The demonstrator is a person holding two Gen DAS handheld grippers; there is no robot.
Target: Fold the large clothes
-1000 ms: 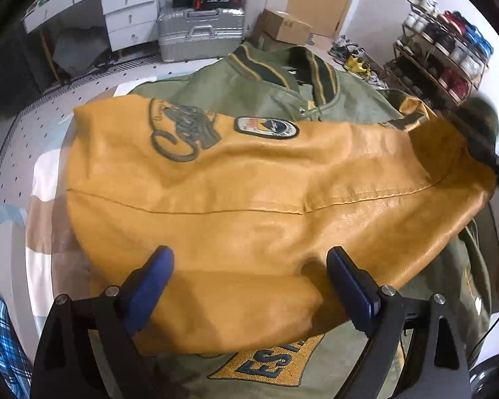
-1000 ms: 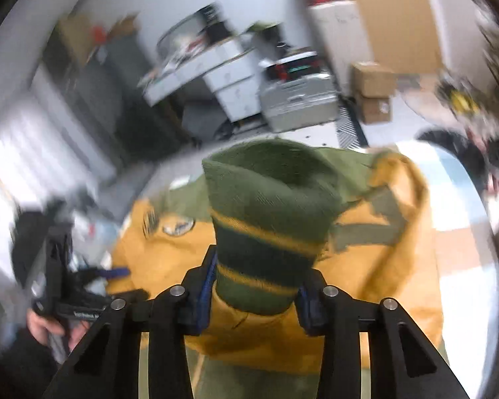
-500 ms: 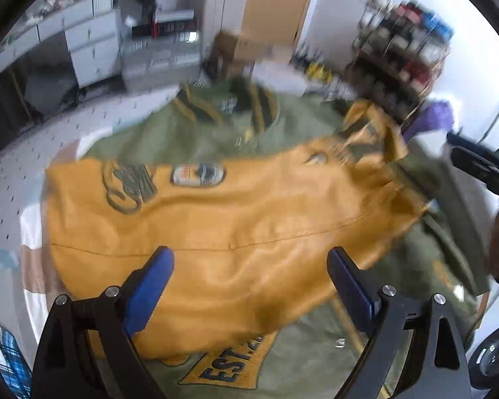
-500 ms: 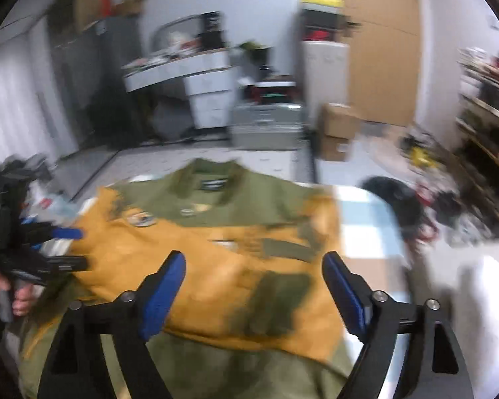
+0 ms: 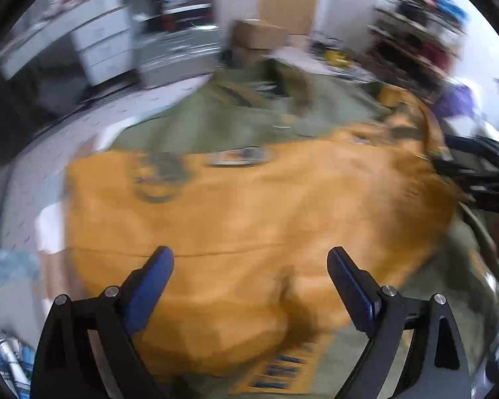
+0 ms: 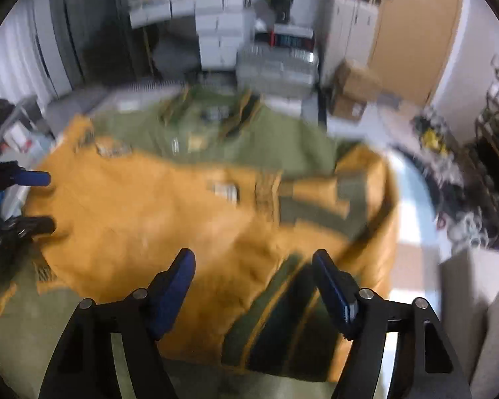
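Both frames were blurred, so fine detail could not be read. My left gripper stood wide, its blue pads spread apart above the mustard sleeve, with nothing clamped between them. My right gripper was also apart and empty; its jaws had just been closing a little after letting go, and the striped cuff lay below and between the pads without being pressed.

The jacket lay flat on the bed, covering most of it. Its long axis ran from the near edge to the far edge, with the collar pointing toward the far edge and the hem nearest me. The olive body faced up. The mustard sleeve lay folded crosswise over the chest, its long axis running from the left edge to the right edge, at right angles to the jacket's own axis. The cuff end lay near the right edge, beside my right gripper. In the right wrist view, my left gripper showed at the left edge, just beside the sleeve's shoulder end.
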